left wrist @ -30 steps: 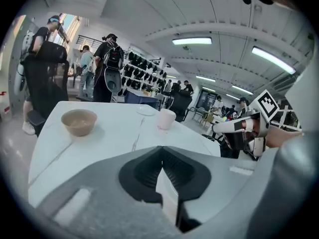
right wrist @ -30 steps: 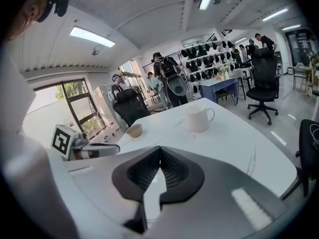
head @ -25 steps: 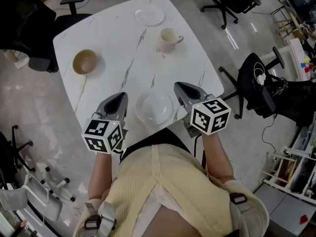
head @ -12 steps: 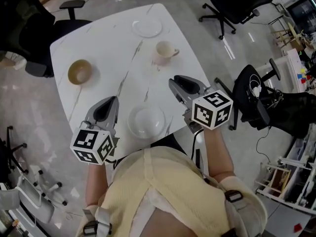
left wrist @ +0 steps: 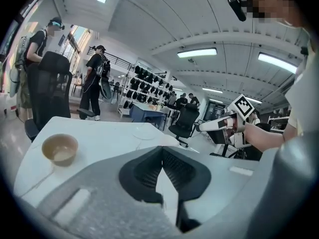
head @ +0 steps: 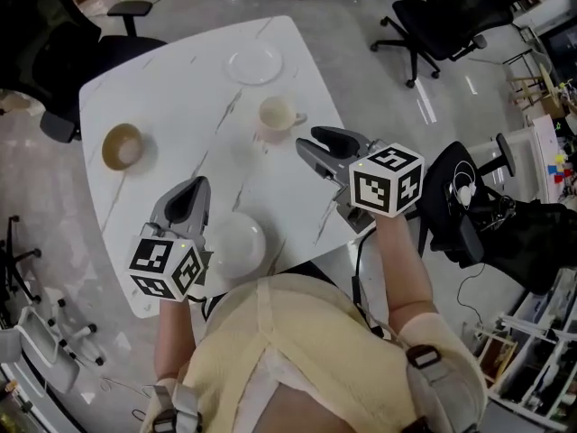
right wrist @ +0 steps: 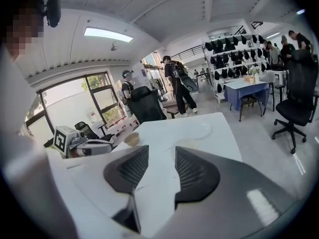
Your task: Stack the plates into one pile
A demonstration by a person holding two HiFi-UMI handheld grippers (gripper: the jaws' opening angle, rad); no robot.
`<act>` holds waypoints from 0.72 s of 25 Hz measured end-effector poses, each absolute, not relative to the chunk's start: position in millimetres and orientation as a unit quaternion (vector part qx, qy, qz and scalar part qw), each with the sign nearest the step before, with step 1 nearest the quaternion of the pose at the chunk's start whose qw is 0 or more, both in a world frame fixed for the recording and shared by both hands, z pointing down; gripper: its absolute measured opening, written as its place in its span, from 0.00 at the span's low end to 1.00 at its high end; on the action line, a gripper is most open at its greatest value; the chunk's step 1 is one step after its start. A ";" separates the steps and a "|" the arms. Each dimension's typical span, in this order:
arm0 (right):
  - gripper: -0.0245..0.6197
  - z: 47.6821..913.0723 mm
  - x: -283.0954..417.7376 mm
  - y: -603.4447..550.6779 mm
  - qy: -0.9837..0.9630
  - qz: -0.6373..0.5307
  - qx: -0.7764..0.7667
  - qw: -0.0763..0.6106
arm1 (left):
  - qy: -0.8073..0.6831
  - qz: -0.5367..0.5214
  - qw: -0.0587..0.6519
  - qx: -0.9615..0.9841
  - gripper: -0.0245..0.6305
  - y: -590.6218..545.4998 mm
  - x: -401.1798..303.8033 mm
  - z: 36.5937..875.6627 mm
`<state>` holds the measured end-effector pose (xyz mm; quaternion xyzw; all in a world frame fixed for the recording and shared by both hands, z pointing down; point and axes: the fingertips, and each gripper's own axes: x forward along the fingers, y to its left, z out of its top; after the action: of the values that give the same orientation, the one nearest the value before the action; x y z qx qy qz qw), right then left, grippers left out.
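A grey floor (head: 361,88) surrounds the white marbled tabletop (head: 180,97). Black office chairs (head: 442,12) stand well right of and beyond the mug (head: 278,114), with open floor in between. The right gripper (head: 307,139) hovers just right of the mug, near the tabletop's right edge. Its fingers have just been opening and stand wide apart, with nothing between them. The left gripper (head: 200,186) is nearer and to the left of the mug, fingers pressed together and empty. The near plate (head: 236,242) lies by the near edge, well this side of the mug and just beside the left gripper. The far plate (head: 254,64) lies beyond the mug. A brown bowl (head: 123,146) sits well left of the mug.
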<state>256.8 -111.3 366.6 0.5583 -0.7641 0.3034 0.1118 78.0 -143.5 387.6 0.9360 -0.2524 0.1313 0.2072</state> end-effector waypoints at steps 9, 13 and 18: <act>0.27 383.2 320.1 -162.4 -0.780 0.309 0.526 0.142 | -0.302 0.122 0.204 0.923 0.04 -158.6 123.2 392.3; 0.27 391.6 339.0 -186.9 -0.785 0.315 0.513 0.147 | -0.320 0.116 0.202 0.918 0.04 -162.1 136.2 395.2; 0.26 410.9 356.1 -219.8 -0.786 0.330 0.500 0.152 | -0.339 0.102 0.194 0.915 0.04 -170.8 145.7 393.9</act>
<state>356.1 -219.8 410.9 0.4996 -0.7863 0.3300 0.1522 145.7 -170.8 393.9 0.9148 -0.3393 0.1015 0.1942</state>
